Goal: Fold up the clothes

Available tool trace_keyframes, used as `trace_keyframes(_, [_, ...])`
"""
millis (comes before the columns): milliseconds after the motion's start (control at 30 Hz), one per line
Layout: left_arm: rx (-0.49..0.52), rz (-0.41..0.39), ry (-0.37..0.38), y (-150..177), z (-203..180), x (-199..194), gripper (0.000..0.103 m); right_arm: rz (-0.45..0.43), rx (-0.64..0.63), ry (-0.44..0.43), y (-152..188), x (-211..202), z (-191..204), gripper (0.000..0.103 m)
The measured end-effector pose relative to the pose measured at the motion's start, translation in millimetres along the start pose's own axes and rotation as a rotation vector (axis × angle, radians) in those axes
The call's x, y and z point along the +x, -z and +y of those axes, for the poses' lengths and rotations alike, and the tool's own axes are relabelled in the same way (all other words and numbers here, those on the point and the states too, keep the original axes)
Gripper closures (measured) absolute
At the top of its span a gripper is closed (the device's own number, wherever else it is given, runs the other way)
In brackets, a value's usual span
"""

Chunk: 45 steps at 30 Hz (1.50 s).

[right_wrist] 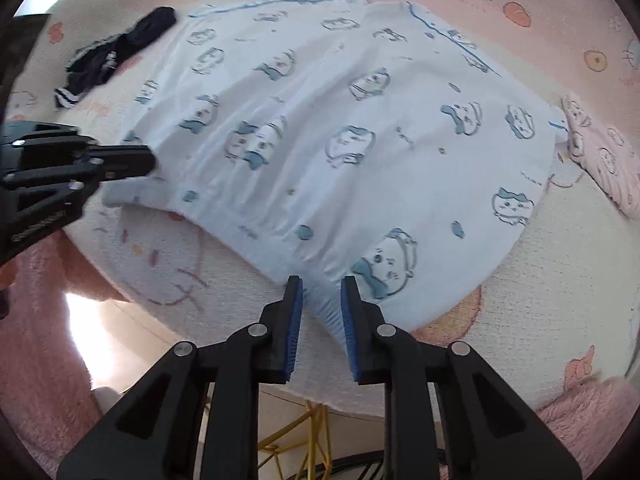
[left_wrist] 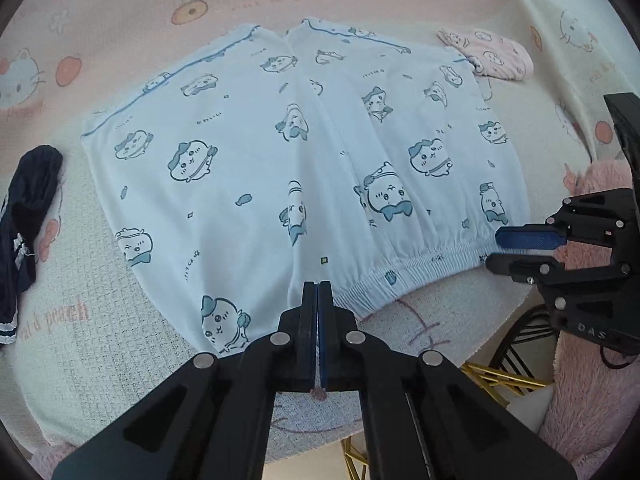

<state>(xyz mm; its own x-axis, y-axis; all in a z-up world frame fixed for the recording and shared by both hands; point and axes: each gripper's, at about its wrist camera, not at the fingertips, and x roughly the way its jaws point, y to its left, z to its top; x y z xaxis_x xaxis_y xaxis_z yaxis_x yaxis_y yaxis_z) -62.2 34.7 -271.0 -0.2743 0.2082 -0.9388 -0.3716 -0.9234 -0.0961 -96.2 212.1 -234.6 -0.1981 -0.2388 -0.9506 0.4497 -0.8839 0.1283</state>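
Spread over the whole table, a pink blanket (left_wrist: pixel 120 8) printed with cartoon cats: soft, flat ground for folding on.

Laid out flat in the middle of it, a pair of pale blue shorts (left_wrist: pixel 280 152) with small cartoon figures. Leg hems away from the cameras, gathered waistband (left_wrist: pixel 400 276) along the near edge of the table, within easy reach of both hands. Mostly smooth already, with a shallow crease down the middle where the legs meet.

Pushed off to the left, clear of the shorts, a dark crumpled garment (left_wrist: pixel 28 200) with white stripes. At the far right, just touching a corner of the shorts, a small folded pink piece (left_wrist: pixel 492 56). Probably one waiting and one done.

Left tongs (left_wrist: pixel 318 286) pinched fully together on the left part of the waistband, a sliver of pale cloth showing between the pads. Right tongs (right_wrist: pixel 320 280) only part closed, at the right end of the waistband, a bunch of elastic filling the gap and seemingly touching both pads; firmness of that hold hard to judge.

Two holds spaced along one edge, most likely for lifting the waistband evenly and carrying it over toward the leg hems without skewing the cloth.
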Motion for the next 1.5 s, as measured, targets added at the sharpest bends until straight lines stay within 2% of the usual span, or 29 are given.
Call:
trace_keyframes(33, [0.011,0.001,0.038,0.5,-2.1,-2.4,0.102,-0.003,-0.024,-0.027,-0.1,-2.7,5.7,0.063])
trace_keyframes(67, [0.027,0.002,0.068,2.7,-5.5,-3.8,0.1,-0.004,-0.053,-0.014,-0.1,-1.4,12.0,0.056])
trace_keyframes(100, [0.045,0.003,0.091,5.0,-9.4,-4.8,0.09,-0.006,-0.084,0.013,0.0,1.7,17.9,0.047])
trace_keyframes(133, [0.072,0.007,0.085,7.7,-15.7,-3.1,0.08,-0.007,-0.115,0.04,0.0,4.8,23.9,0.047])
trace_keyframes(167, [0.096,0.015,0.076,9.4,-20.9,0.2,0.055,-0.004,-0.13,0.066,-0.5,9.3,26.8,0.047])
trace_keyframes(200, [0.112,0.026,0.072,11.3,-25.4,4.6,0.05,0.002,-0.134,0.09,-1.2,14.9,27.4,0.047])
trace_keyframes(267, [0.129,0.027,0.052,9.4,-28.2,13.4,0.05,0.008,-0.146,0.136,-2.4,24.3,28.5,0.049])
trace_keyframes(333, [0.141,0.017,0.004,11.9,-29.6,18.1,0.051,-0.005,-0.163,0.185,-2.9,26.0,27.8,0.075])
trace_keyframes(367, [0.143,0.013,-0.013,12.7,-29.4,19.6,0.059,-0.009,-0.153,0.183,-3.8,24.4,24.8,0.078])
trace_keyframes(400, [0.135,0.003,-0.022,12.0,-27.5,18.5,0.081,-0.011,-0.131,0.163,-4.9,22.1,20.5,0.094])
trace_keyframes(433, [0.119,-0.012,-0.021,10.3,-24.4,15.6,0.088,-0.015,-0.106,0.145,-6.2,19.9,15.8,0.097])
trace_keyframes(467, [0.098,-0.034,-0.012,8.2,-21.1,11.2,0.089,-0.02,-0.079,0.128,-7.7,17.6,10.9,0.097])
trace_keyframes(533, [0.083,-0.076,-0.037,3.4,-17.1,2.3,0.101,-0.03,-0.025,0.094,-10.6,13.1,1.0,0.098])
trace_keyframes(667, [0.04,-0.123,-0.015,-6.7,-0.4,-10.4,0.102,-0.068,0.049,0.071,-19.8,4.8,-11.5,0.099])
trace_keyframes(800, [0.076,-0.068,0.103,-4.9,-6.7,-9.3,0.101,-0.073,0.055,0.05,-26.1,4.1,-16.4,0.099])
trace_keyframes(833, [0.09,-0.061,0.124,-2.8,-14.1,-6.5,0.099,-0.074,0.059,0.045,-25.6,4.1,-19.0,0.099])
trace_keyframes(867, [0.103,-0.05,0.128,1.5,-28.1,-1.1,0.085,-0.075,0.064,0.04,-25.2,4.1,-21.6,0.099])
trace_keyframes(900, [0.12,-0.042,0.103,3.1,-34.0,2.8,0.057,-0.076,0.068,0.035,-24.7,4.1,-24.3,0.098])
trace_keyframes(933, [0.136,-0.034,0.079,4.8,-39.3,6.7,0.048,-0.078,0.075,0.032,-22.5,3.3,-27.6,0.098])
trace_keyframes(967, [0.15,-0.028,0.062,6.5,-41.3,10.1,0.047,-0.08,0.084,0.03,-19.1,1.8,-31.5,0.098])
trace_keyframes(1033, [0.16,-0.039,0.028,8.7,-41.9,12.1,0.047,-0.087,0.1,0.022,-15.6,-1.8,-40.7,0.098])
trace_keyframes(1067, [0.164,-0.045,0.009,9.5,-42.1,12.9,0.057,-0.091,0.106,0.018,-9.4,-8.2,-50.0,0.098])
trace_keyframes(1100, [0.164,-0.056,-0.022,8.9,-41.1,12.7,0.097,-0.094,0.107,0.015,-6.3,-11.6,-54.0,0.098])
trace_keyframes(1200, [0.148,-0.114,-0.076,3.2,-36.0,6.7,0.099,-0.113,0.093,0.026,-9.0,-11.9,-50.0,0.098])
trace_keyframes(1367, [0.128,-0.235,-0.194,-10.5,-27.9,-8.2,0.099,-0.242,0.033,0.108,-24.3,-16.7,-29.3,0.098])
trace_keyframes(1433, [0.16,-0.211,-0.202,-11.4,-25.9,2.2,0.099,-0.265,0.004,0.142,-27.4,-12.8,-24.0,0.098])
trace_keyframes(1500, [0.184,-0.143,-0.17,-8.2,-27.1,17.4,0.099,-0.175,-0.01,0.14,-25.7,4.4,-24.7,0.098])
